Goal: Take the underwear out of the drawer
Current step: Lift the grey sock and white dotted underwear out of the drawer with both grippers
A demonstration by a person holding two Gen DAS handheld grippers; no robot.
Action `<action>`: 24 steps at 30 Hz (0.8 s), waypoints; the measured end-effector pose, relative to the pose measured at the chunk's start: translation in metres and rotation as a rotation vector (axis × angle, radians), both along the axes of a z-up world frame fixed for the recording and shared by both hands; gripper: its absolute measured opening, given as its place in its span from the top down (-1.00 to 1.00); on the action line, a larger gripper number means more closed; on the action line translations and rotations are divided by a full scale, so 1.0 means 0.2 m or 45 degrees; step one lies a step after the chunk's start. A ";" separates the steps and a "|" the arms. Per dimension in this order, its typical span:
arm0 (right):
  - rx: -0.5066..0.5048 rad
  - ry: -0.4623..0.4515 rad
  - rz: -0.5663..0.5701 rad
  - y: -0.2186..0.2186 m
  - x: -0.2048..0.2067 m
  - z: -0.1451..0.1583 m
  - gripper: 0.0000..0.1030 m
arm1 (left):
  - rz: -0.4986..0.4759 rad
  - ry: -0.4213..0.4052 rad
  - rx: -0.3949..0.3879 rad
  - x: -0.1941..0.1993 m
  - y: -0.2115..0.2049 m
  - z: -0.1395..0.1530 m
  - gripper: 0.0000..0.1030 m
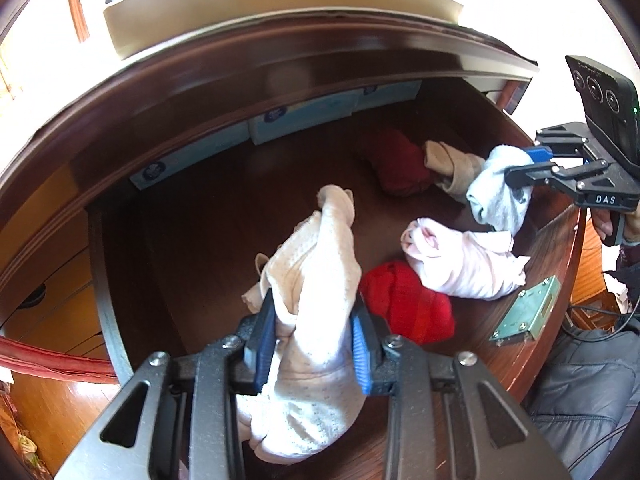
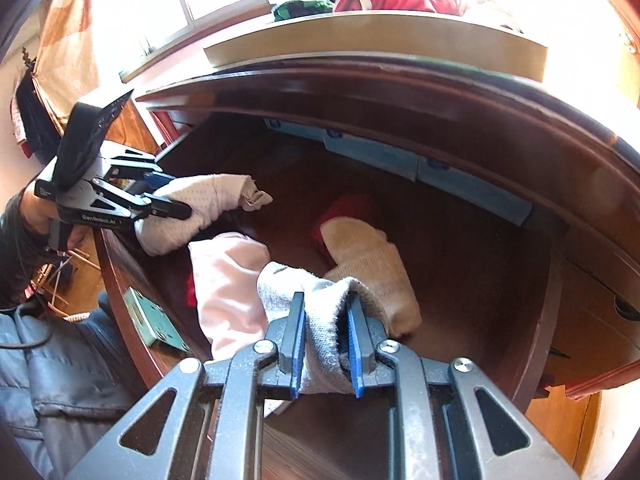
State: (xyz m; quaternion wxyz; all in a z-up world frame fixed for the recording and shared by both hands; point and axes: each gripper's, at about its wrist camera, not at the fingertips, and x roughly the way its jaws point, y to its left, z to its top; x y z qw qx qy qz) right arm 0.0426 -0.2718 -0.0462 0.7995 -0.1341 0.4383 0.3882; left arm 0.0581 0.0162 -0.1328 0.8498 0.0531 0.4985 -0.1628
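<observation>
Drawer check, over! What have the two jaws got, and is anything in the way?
Left gripper shut on cream garment. Right gripper shut on grey garment. Both over the open drawer. Nothing blocking.

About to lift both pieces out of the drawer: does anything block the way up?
Nothing visible does. The left gripper is shut on the cream underwear, the right gripper on the grey piece; the drawer is open above both.

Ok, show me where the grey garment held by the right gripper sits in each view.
Left wrist view: grey garment at far right, pinched in the right gripper, above the pale pink garment.
Right wrist view: grey garment at bottom centre between the jaws.
Shared landmark: the green metal lock plate on the drawer's front edge.
</observation>
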 end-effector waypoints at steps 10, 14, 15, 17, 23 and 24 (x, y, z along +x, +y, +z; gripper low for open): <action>0.082 -0.034 0.002 0.03 0.00 0.05 0.61 | 0.064 -0.080 -0.028 -0.05 0.04 0.05 0.41; 0.127 -0.050 -0.004 0.02 0.00 0.07 0.61 | 0.082 -0.117 -0.028 -0.07 0.06 0.07 0.41; 0.140 -0.052 -0.010 0.02 0.00 0.07 0.61 | 0.087 -0.123 -0.028 -0.07 0.06 0.07 0.41; 0.158 -0.052 -0.019 0.00 0.01 0.07 0.61 | 0.097 -0.137 -0.021 -0.08 0.06 0.07 0.41; 0.193 -0.056 -0.031 -0.03 0.00 0.08 0.61 | 0.135 -0.201 0.022 -0.11 0.06 0.09 0.41; 0.196 -0.061 -0.028 -0.04 0.00 0.08 0.61 | 0.140 -0.208 0.028 -0.10 0.05 0.09 0.41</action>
